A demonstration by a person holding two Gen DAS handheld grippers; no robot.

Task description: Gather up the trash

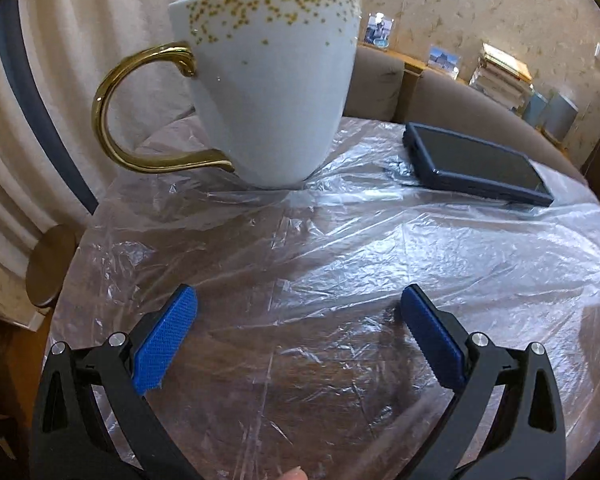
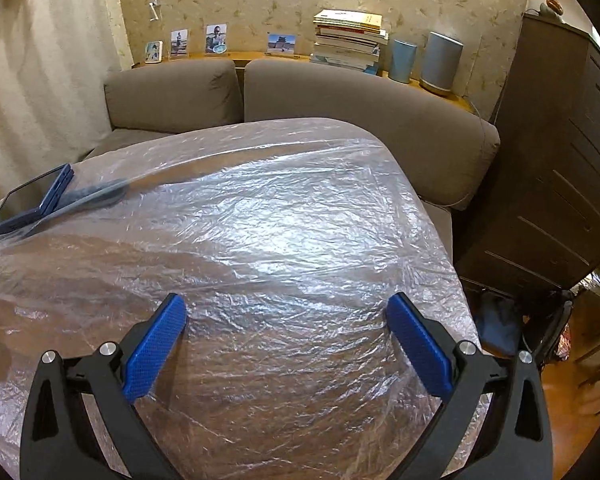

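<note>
Left wrist view, left gripper (image 1: 298, 300): jaws spread wide, nothing between the blue pads (image 1: 164, 340), held low over the plastic sheet (image 1: 340, 264).
Plastic sheet: clear, crinkled film covering the whole table top; it is the only trash-like thing visible.
Cup (image 1: 268, 84): white with gold dots and a gold handle, upright on the sheet ahead of the left gripper, handle to the left.
Phone (image 1: 476, 164): dark, in a blue case, flat on the sheet to the right of the cup, apart from it.
Right gripper (image 2: 286, 304): jaws also wide apart and empty, above the sheet.
Beyond: brown sofa (image 2: 340, 96) just behind the table; stacked books (image 2: 348, 40) on the ledge behind it.
</note>
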